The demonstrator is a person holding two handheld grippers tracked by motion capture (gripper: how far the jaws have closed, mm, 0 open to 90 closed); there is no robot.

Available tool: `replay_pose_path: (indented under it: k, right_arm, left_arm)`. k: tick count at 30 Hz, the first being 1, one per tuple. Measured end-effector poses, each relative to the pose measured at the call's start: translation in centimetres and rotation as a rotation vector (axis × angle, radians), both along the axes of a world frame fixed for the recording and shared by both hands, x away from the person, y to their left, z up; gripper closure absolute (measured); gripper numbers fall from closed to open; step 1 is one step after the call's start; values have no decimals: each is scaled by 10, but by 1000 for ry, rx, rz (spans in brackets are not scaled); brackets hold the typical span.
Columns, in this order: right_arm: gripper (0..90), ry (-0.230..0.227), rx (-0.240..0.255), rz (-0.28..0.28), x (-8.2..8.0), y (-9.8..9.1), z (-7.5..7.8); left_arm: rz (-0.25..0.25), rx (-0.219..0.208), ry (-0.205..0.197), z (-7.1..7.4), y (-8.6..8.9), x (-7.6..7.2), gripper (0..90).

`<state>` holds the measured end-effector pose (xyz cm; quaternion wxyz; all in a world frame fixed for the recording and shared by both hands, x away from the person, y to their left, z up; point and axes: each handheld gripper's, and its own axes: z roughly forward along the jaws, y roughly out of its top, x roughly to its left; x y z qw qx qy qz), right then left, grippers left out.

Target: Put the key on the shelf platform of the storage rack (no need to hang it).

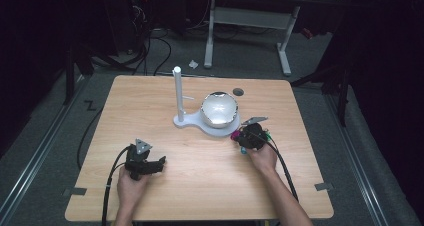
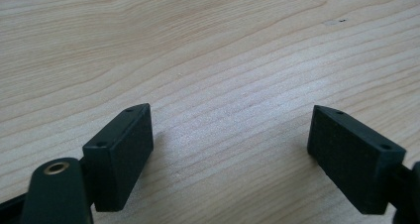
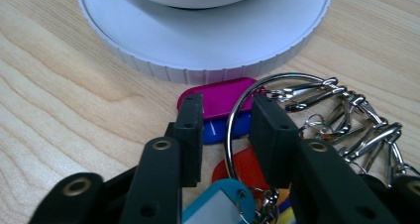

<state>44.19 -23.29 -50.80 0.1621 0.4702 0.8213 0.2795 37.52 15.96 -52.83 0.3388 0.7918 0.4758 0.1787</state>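
A bunch of keyring tags lies on the wooden table just right of a white round base. In the right gripper view a metal key ring carries a magenta tag, a blue tag, a red tag, a teal tag and several silver clips. My right gripper stands low over the bunch. The ring's wire runs between its jaws, close to the right one, with a gap left on the other side. My left gripper rests open on bare wood.
The white base holds a shiny silver bowl and a tall white post. A small round hole sits in the table behind the bowl. Cables trail from both grippers toward the near edge. A desk frame stands on the floor beyond.
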Motion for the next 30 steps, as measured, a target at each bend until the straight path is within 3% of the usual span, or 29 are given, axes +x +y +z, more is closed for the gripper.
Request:
replay_pose_path:
  k: [4,8,20,25,30]
  right_arm:
    - [811,15,32,-6,1,-6,0]
    - [855,10,28,0,1,-6,-1]
    - [873,-36,-12,26,-2,-5,-1]
    - [874,-77,11,19,-8,-11,7]
    - [875,-128,67,1,-13,-26,26]
  left_arm:
    - [0,0,0,0,0,0,183]
    - [0,0,0,0,0,0,183]
    - [0,0,0,0,0,0,183]
    - [-1,0,0,0,0,0,183]
    - [0,0,0,0,0,0,183]
